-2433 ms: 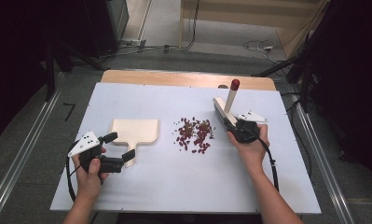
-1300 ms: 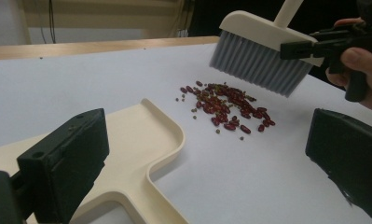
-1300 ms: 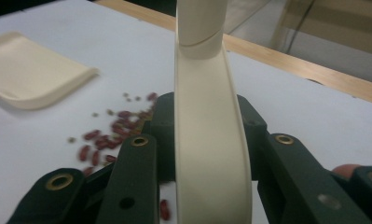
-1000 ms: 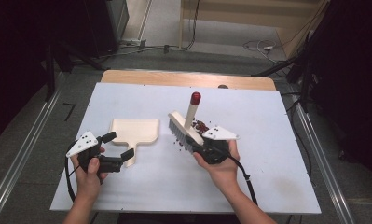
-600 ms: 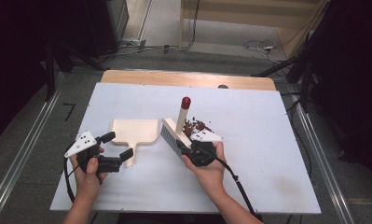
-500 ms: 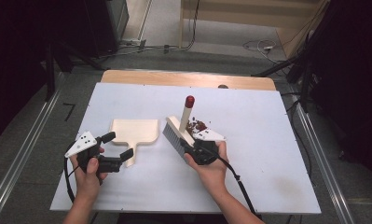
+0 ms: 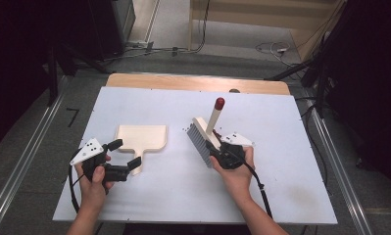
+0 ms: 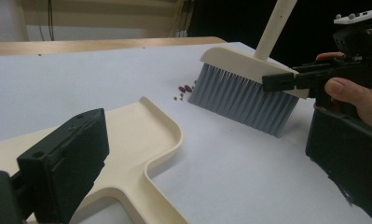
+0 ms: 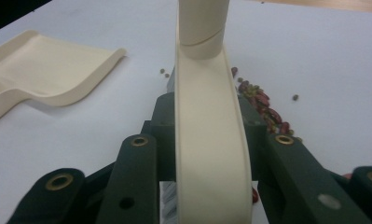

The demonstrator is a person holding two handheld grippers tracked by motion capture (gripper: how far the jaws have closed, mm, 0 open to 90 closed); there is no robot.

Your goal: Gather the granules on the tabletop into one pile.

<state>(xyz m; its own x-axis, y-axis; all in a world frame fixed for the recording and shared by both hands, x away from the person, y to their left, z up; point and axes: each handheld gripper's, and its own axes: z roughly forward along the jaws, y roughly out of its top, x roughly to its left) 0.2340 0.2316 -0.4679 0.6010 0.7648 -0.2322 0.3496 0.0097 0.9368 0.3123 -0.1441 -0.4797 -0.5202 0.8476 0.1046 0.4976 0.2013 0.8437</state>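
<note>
A cream dustpan point(image 7: 141, 137) lies flat on the white table point(image 7: 281, 122), mouth facing away from me. My left gripper point(image 7: 125, 152) is open at the pan's handle; in the left gripper view point(image 8: 207, 135) the left jaw sits over the dustpan point(image 8: 141, 126). My right gripper point(image 7: 213, 149) is shut on the cream head of a grey-bristled brush point(image 7: 200, 137), whose red-tipped stick leans up and away. In the right gripper view the brush point(image 9: 207, 93) stands between the jaws, with reddish beans point(image 9: 263, 105) on its right side. A few beans point(image 8: 184, 88) lie before the bristles.
A wooden board point(image 7: 198, 83) lines the table's far edge. Metal rails point(image 7: 31, 147) run along both sides below the table. Cables point(image 7: 276, 49) lie on the floor beyond. Bare tabletop stretches at front and right.
The right gripper swept the brush and beans left toward the dustpan, then drew back a little to the right. The left hand has stayed put.
</note>
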